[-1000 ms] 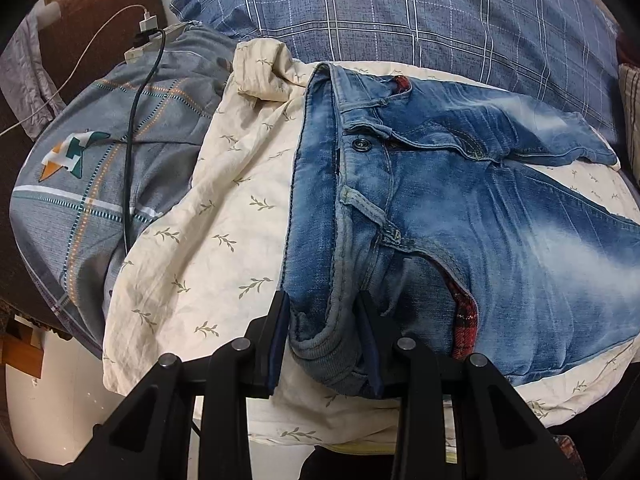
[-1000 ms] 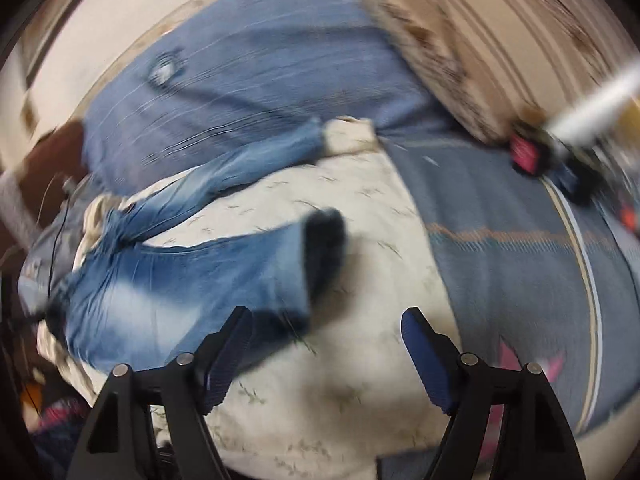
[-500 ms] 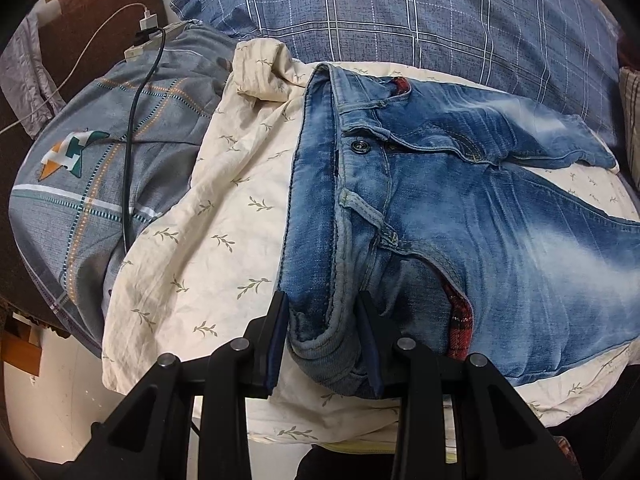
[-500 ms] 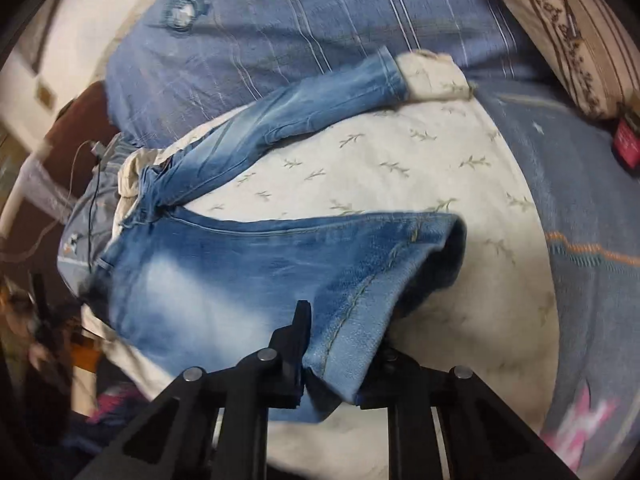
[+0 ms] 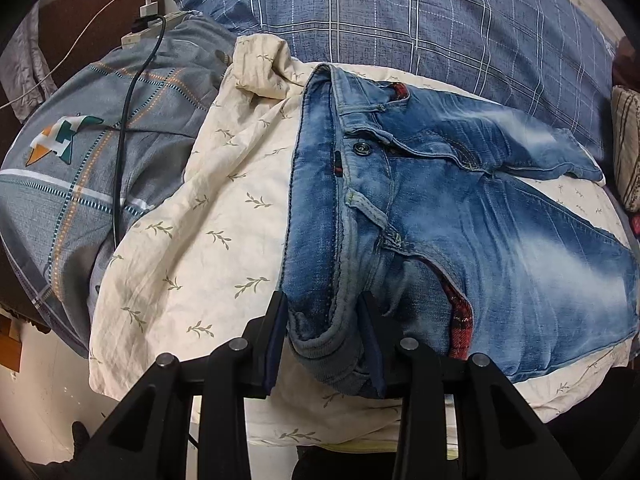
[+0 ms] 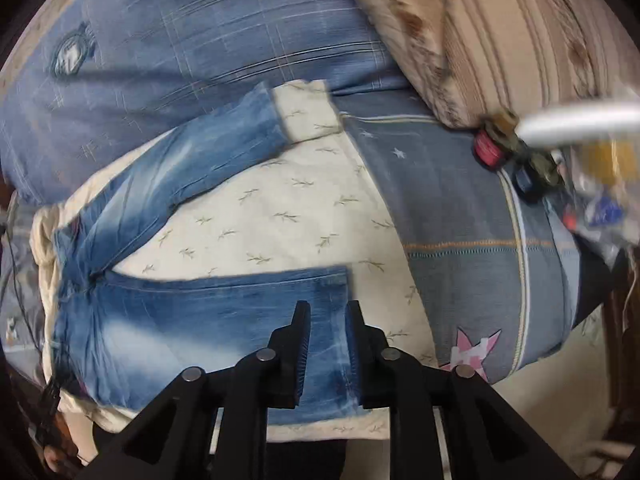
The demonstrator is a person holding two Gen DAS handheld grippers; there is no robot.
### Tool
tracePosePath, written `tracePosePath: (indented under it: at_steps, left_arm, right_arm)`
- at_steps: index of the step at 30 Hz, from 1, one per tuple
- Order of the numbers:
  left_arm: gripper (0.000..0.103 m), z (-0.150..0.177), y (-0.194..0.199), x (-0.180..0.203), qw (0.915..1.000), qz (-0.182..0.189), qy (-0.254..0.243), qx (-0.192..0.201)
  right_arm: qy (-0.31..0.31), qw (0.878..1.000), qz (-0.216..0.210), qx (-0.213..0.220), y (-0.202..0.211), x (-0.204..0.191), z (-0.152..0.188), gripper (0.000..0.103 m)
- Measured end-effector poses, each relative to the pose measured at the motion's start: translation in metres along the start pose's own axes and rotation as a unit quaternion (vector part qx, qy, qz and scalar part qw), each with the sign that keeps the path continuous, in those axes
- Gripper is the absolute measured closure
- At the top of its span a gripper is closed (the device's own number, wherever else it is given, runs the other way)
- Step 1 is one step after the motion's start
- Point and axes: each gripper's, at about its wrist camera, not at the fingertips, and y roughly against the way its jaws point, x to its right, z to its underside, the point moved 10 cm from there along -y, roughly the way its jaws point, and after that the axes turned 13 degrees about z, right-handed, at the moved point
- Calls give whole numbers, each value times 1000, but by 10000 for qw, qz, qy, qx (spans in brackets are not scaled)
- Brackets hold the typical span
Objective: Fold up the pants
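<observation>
Bed with cream leaf-print blanket [image 5: 192,240], blue plaid pillow [image 5: 360,20], grey patterned quilt [image 5: 72,168], black cable [image 5: 124,120], striped cushion [image 6: 520,32].

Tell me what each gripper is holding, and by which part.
Both hold the faded blue denim jeans: left gripper clamps the bunched waistband, right gripper pinches the near leg's hem end.

- The small things [image 6: 516,160] at the right wrist view's upper right are smeared by motion (a red one among them), too blurred to name.
- The jeans [image 5: 500,240] run off the left wrist view's right edge.
</observation>
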Motion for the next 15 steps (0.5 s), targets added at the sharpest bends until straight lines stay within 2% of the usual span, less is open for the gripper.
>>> tracePosePath:
  at_steps: [1, 3, 5, 7, 9, 12, 15]
  left_arm:
    - [65, 0, 1, 1, 10000, -15, 7, 5]
    - [65, -3, 6, 3, 10000, -32, -30, 85]
    - [65, -8, 14, 7, 9997, -68, -110, 199]
    - [65, -12, 19, 8, 9994, -84, -172, 274]
    - [65, -14, 21, 4, 9993, -151, -188, 270]
    - [65, -7, 11, -12, 9993, -363, -69, -13]
    - [65, -8, 11, -17, 9997, -199, 95, -123]
  right_arm:
    - [-79, 9995, -290, -3, -2, 0, 7, 81]
    - [-71, 9965, -722, 417, 1, -5, 16, 81]
    - [74, 9934, -959, 624, -6, -20, 20, 81]
    - [81, 9921, -1119, 553, -23, -28, 24, 81]
    - [110, 9933, -1100, 335, -51, -35, 34, 81]
    - [168, 9982, -568, -68, -94, -28, 53, 83]
    - [-25, 9972, -734, -126, -88, -25, 50, 83]
